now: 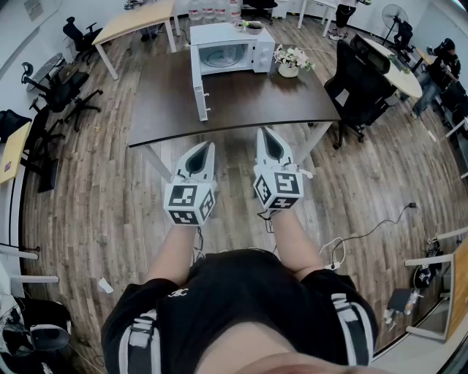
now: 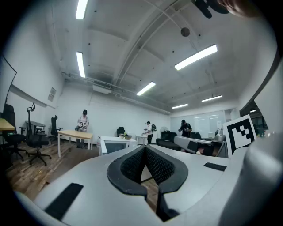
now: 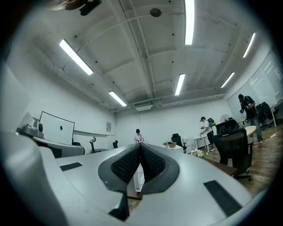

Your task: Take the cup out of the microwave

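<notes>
White microwave (image 1: 230, 51) sits at the far edge of the tabletop (image 1: 248, 102), its door (image 1: 199, 91) hanging open toward me. I can't make out the cup inside. Left gripper (image 1: 205, 148) and right gripper (image 1: 266, 136) are both clenched and empty, short of the near edge. I reckon the risk is clipping that door or the flowers (image 1: 291, 58) reaching in. Dark tabletop, wood floor (image 1: 102, 182), office chairs (image 1: 362, 80) around.

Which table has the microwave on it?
The dark brown table nearest the person: the white microwave stands at its far edge with its door open. The light wooden table behind it has no microwave.
</notes>
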The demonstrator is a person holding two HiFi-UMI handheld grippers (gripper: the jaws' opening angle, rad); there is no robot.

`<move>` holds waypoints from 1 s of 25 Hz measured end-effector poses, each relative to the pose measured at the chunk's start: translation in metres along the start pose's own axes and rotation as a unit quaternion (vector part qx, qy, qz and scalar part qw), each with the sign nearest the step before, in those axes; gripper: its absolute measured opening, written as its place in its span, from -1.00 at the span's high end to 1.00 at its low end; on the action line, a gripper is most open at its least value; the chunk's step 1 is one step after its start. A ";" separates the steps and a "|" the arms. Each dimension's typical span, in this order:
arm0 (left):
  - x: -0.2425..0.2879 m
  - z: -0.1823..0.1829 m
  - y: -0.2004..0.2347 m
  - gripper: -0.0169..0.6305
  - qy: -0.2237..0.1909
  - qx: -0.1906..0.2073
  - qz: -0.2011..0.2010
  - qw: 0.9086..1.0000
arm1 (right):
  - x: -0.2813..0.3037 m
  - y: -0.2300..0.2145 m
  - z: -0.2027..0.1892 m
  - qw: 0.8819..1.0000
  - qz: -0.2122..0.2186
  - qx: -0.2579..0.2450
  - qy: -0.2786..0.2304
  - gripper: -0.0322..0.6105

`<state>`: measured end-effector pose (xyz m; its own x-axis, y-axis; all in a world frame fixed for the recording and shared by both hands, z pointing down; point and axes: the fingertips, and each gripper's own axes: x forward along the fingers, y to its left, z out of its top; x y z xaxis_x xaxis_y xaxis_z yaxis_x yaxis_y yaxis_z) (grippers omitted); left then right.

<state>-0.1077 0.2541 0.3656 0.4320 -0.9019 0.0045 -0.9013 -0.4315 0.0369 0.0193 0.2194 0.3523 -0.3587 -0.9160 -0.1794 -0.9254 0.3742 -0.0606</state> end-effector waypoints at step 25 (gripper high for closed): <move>0.016 -0.015 0.050 0.95 0.003 0.010 -0.044 0.999 | 0.033 0.029 -0.020 0.999 -0.035 0.006 -0.009 0.90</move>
<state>-0.1452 0.2185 0.3822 0.5093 -0.8605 0.0090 -0.8605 -0.5091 0.0184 -0.0214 0.1969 0.3641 -0.2903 -0.9373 -0.1929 -0.9466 0.3108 -0.0856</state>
